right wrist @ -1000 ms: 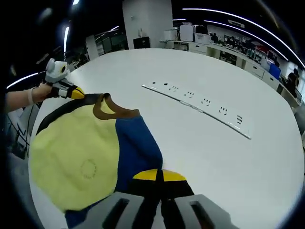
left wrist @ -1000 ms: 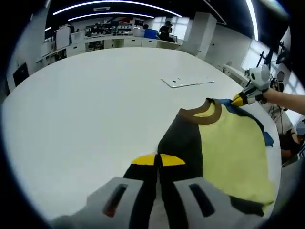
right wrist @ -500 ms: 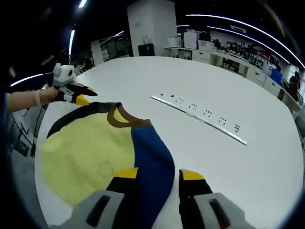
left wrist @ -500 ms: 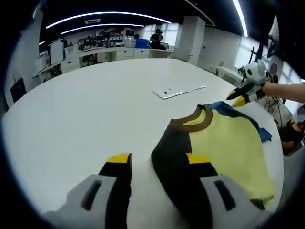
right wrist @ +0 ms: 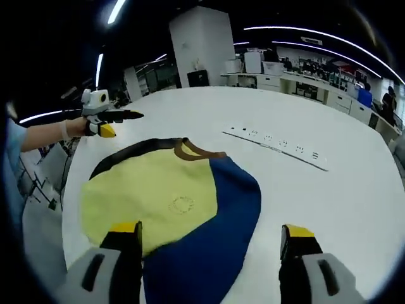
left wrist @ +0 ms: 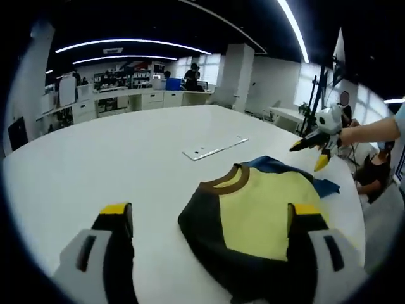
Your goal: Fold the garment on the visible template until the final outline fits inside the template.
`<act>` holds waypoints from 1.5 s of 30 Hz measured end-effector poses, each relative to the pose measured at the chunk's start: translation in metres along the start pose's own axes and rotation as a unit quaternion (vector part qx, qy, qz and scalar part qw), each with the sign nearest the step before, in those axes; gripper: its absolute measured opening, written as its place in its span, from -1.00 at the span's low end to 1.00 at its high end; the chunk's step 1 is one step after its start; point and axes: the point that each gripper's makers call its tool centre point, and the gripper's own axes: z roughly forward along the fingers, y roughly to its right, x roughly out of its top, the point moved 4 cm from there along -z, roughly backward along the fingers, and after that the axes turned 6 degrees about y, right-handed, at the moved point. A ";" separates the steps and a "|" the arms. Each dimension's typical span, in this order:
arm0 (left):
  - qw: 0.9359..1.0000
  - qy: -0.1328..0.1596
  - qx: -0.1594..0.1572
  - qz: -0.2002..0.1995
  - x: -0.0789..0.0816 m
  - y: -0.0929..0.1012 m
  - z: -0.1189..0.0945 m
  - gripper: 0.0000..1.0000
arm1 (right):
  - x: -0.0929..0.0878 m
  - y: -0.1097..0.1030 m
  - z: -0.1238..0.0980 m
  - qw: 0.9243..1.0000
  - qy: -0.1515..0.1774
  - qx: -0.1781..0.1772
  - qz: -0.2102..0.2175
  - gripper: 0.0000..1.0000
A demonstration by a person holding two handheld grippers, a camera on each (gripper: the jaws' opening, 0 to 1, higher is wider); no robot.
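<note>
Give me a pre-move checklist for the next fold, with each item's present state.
1. Left tool open, off the cloth: ok.
2. Right tool open, jaws wide apart: ok.
3. Garment lying on the white table, all of it in sight: ok.
4. Both sleeves folded in over the yellow front: cannot tell.
5. Template outline under the garment to check the fit: cannot tell, no outline can be made out.
6. White strip lying apart from the garment: ok.

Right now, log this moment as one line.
left tool: open | right tool: open | yellow, blue and black garment: flat on white table, released
</note>
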 end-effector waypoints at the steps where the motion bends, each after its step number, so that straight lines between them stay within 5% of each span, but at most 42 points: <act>1: 1.000 0.002 -0.004 -0.001 0.001 0.002 -0.002 0.98 | 0.000 -0.001 -0.003 1.000 0.001 -0.001 0.001 0.88; 13: 1.000 0.021 -0.008 0.002 0.012 0.025 -0.039 0.98 | 0.000 -0.026 -0.035 1.000 0.025 -0.012 -0.002 1.00; 25: 0.999 0.034 -0.006 0.017 0.010 0.066 -0.082 0.95 | -0.026 -0.051 -0.074 0.999 0.029 -0.016 0.007 0.95; 45: 1.000 0.014 0.004 0.014 -0.024 0.092 -0.130 0.90 | -0.061 -0.064 -0.117 0.997 0.048 -0.050 0.041 0.89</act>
